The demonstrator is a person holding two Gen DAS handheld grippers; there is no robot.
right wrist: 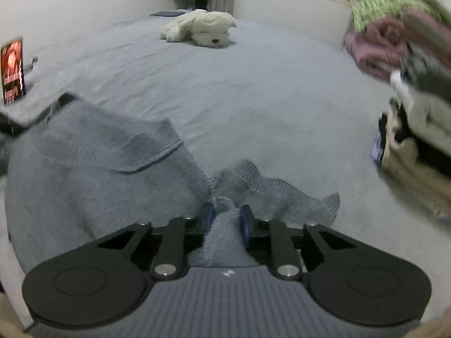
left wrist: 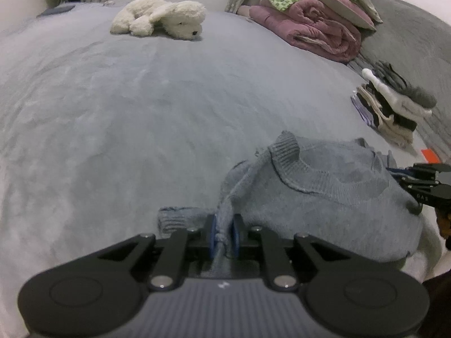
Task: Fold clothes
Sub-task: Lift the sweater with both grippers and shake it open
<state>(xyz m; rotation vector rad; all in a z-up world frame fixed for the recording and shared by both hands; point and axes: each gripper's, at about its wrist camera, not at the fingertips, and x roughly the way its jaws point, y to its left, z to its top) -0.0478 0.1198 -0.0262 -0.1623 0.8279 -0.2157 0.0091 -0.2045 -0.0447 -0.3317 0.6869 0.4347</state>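
My left hand-held gripper (left wrist: 224, 232) is clamped on a bunched fold of the grey knit sweater (left wrist: 324, 197), which lies on the bed (left wrist: 126, 112) (grey cover). My right hand-held gripper (right wrist: 225, 221) is likewise closed on sweater fabric. Folded clothes stack (left wrist: 394, 107) sits far right.

Grey sweater (left wrist: 324, 197): soft knitted cloth, ribbed at hem and cuffs, faintly fuzzy. Bed cover (left wrist: 126, 112): matt, short-napped plush fabric. Left gripper (left wrist: 224, 232) and right gripper (right wrist: 225, 222): matt black plastic links with bright metal pivot pins, blue pads, probably rubber, and a ridged grey housing. Stuffed dog (left wrist: 160, 17): shaggy cream pile. Pink quilt (left wrist: 310, 28): stitched, puffy cloth. Stack of folded clothes (left wrist: 394, 107): matt woven and knitted cloth.
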